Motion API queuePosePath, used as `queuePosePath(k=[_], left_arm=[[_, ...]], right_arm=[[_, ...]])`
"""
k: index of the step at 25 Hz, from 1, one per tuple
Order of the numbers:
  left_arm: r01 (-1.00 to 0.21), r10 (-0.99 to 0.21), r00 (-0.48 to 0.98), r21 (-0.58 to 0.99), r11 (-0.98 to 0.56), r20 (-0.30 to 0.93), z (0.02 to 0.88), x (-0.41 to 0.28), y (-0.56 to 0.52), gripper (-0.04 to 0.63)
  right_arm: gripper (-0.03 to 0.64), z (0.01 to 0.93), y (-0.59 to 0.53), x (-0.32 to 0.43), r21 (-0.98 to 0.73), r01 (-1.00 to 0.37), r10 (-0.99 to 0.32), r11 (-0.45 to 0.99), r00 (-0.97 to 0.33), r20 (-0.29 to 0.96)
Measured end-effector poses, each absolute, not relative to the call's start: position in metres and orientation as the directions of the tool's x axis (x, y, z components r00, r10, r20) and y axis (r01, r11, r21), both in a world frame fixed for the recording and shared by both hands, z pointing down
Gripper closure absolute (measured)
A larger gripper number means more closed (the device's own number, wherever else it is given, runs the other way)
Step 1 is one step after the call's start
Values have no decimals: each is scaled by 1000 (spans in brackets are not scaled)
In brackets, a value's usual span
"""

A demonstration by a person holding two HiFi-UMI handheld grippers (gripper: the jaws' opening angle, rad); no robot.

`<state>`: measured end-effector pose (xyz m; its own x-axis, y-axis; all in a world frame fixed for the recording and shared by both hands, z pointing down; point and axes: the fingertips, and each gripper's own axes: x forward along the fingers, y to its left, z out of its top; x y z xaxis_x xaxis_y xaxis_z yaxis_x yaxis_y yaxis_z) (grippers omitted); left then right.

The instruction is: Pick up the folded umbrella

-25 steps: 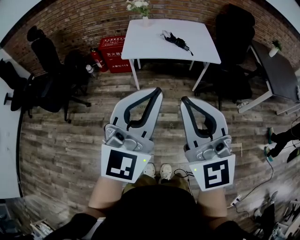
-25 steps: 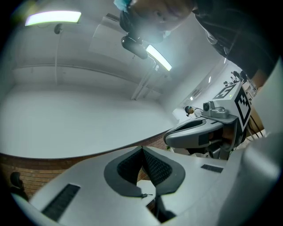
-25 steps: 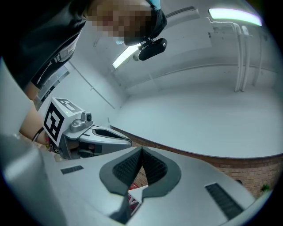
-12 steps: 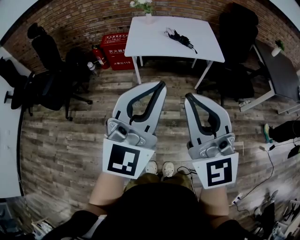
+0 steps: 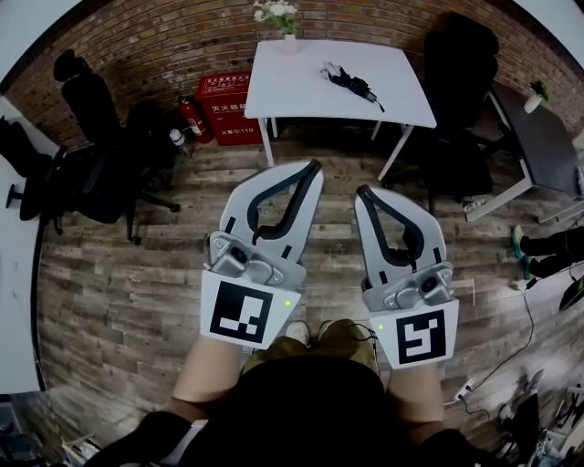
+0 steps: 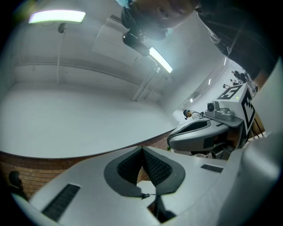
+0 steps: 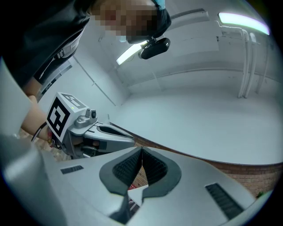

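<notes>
Head view, folded umbrella: a black bundle (image 5: 350,82) lies flat on the white surface (image 5: 292,96) at twelve o'clock. It sits toward that top's one-o'clock corner, well apart from both tools.
Head view, left tongs: (image 5: 313,169) sit low in the frame with the tip aimed at twelve o'clock. The jaws are closed tip to tip with nothing in them.
Head view, right tongs: (image 5: 361,192) are just beside the left pair, at its three o'clock, also closed and empty and aimed the same way.
Head view, why so held: both are carried side by side in front of the body, over the plank floor (image 5: 119,283). I judge this a carrying pose for the approach, since closed jaws snag on nothing.
Head view, surroundings: a flower vase (image 5: 276,15) stands at the surface's far edge and a red box (image 5: 224,96) at eleven o'clock. Office chairs (image 5: 91,169) stand at nine to ten o'clock, off the line to the surface.
Left gripper view, left tongs: (image 6: 142,148) have their ribbed pads touching, nothing pinched. They tilt upward, so ceiling fills most of the frame, and the right tongs show at three o'clock.
Left gripper view, umbrella: a dark speck (image 6: 144,194) in the gap under the pads, at six o'clock, may be it, but it is too small to be sure.
Right gripper view, right tongs: (image 7: 142,150) have their pads pressed together and hold nothing, with the left tongs at nine o'clock.
Stage: the pick-up is not yet begun, and the jaws must part before either pair can take the bundle.
</notes>
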<state>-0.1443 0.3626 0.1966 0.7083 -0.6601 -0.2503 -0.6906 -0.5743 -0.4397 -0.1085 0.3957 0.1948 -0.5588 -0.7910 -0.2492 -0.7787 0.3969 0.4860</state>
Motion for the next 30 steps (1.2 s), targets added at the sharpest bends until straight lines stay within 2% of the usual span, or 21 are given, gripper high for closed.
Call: queuePosePath(k=[16,30], left_arm=[[-689,-653,707,-468,-553,-270,189,-146,330,583],[-697,-667,697,-472,-541,-264,201,-108,232,583]], right_arm=[[588,192,370,-102,461,-803,-794,377,-536,-285],[588,189,268,-66,437,-799,-761,413,-566,-317]])
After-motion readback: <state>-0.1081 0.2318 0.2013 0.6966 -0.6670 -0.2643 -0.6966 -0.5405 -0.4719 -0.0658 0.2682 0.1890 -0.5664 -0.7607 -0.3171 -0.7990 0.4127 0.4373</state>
